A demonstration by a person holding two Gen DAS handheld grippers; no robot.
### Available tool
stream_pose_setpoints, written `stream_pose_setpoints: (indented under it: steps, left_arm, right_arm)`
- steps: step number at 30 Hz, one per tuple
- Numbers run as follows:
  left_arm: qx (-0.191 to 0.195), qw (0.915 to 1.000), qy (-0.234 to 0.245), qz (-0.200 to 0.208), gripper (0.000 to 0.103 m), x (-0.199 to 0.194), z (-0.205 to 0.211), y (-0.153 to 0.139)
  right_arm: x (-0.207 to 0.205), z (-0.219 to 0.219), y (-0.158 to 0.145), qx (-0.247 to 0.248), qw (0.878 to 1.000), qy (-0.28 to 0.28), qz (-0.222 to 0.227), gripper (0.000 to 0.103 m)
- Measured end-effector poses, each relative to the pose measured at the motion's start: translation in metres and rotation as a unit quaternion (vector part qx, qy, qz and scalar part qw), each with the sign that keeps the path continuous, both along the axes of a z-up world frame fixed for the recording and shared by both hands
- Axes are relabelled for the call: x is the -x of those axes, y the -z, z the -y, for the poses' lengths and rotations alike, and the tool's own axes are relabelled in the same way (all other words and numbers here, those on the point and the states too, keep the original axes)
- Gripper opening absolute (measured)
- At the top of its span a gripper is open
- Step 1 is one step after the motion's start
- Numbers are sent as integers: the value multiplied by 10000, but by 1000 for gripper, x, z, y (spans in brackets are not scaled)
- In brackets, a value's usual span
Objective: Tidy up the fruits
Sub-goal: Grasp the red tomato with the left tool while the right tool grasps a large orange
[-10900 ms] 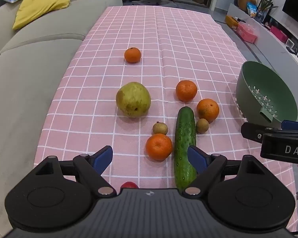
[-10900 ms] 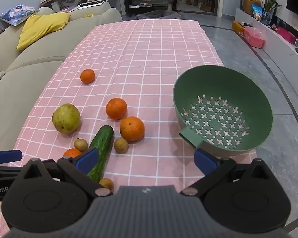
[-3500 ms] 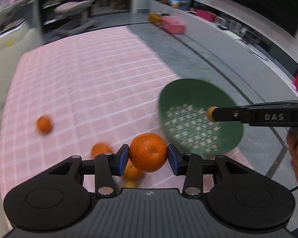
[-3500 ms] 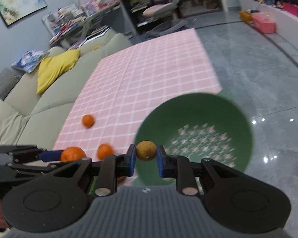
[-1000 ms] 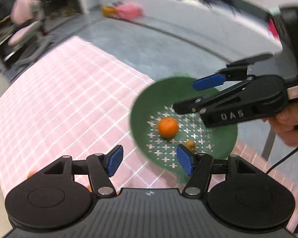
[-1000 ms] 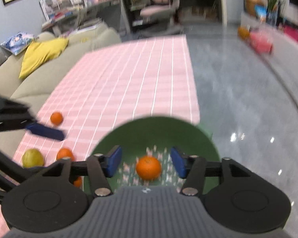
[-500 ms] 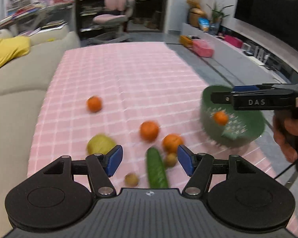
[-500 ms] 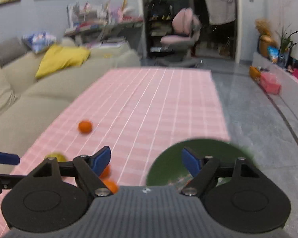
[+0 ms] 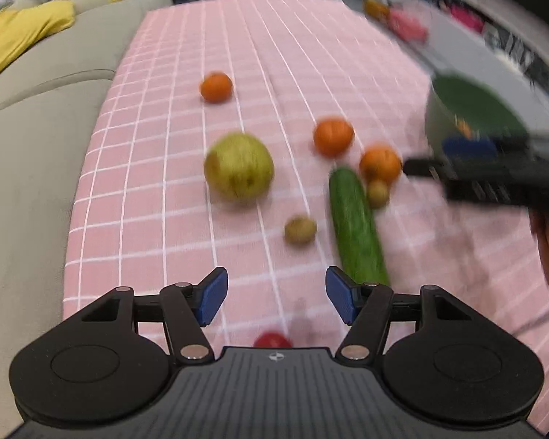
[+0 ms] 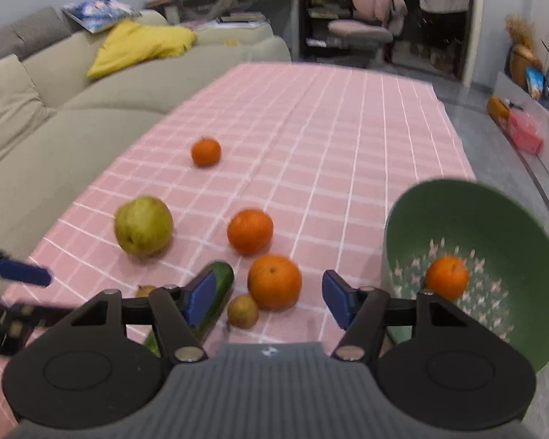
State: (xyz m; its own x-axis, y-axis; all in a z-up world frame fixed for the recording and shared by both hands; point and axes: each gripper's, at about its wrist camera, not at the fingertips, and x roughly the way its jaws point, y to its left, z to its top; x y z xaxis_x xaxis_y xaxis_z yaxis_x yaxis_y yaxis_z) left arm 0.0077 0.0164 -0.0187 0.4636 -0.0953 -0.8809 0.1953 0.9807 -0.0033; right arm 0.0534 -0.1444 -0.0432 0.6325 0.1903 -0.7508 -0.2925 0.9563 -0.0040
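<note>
Both claws empty, jaws apart: left claw (image 9: 276,294), right claw (image 10: 263,298) just narrowing over orange (image 10: 274,281) centre-frame. Risk: nudging small brown fruit (image 10: 242,311) beside it, rolls off table (image 10: 311,128). Colander (image 10: 494,212) lower right w/ one orange.

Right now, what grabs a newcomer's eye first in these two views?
The green bowl at the right edge of the pink checked cloth, with one orange already inside. Then the loose fruit mid-cloth: a big pear, a cucumber and several oranges. Both grippers, left and right, hang open and empty over it.
</note>
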Motion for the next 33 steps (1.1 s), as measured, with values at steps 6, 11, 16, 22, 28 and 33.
stream_pose_setpoints:
  steps: [6,11,16,22,28,33]
  left_arm:
    - [-57,9997,146,-169,73,7,1,9]
    - [-99,9994,165,-279,73,5,-3,16]
    - [-79,9986,259,-445,73,4,-4,22]
    - [-84,9971,443,-612,73,5,-2,30]
    - [-114,9961,506,-719,63,7,-5,37]
    - [16,9958,438,-805,44,3,-10,40]
  right_arm:
    - [-13,0,19,-157,9988,377,-262,49]
    - [-17,-8,25,-68,9990,349,-273,49]
    - [-23,-15,34,117,9988,401,-236,49]
    - [-29,-18,46,174,9974,664,-210,49]
    - [-33,-19,54,179,9974,650,-249,49]
    - [-34,-18,57,112,9976,626,-266,45]
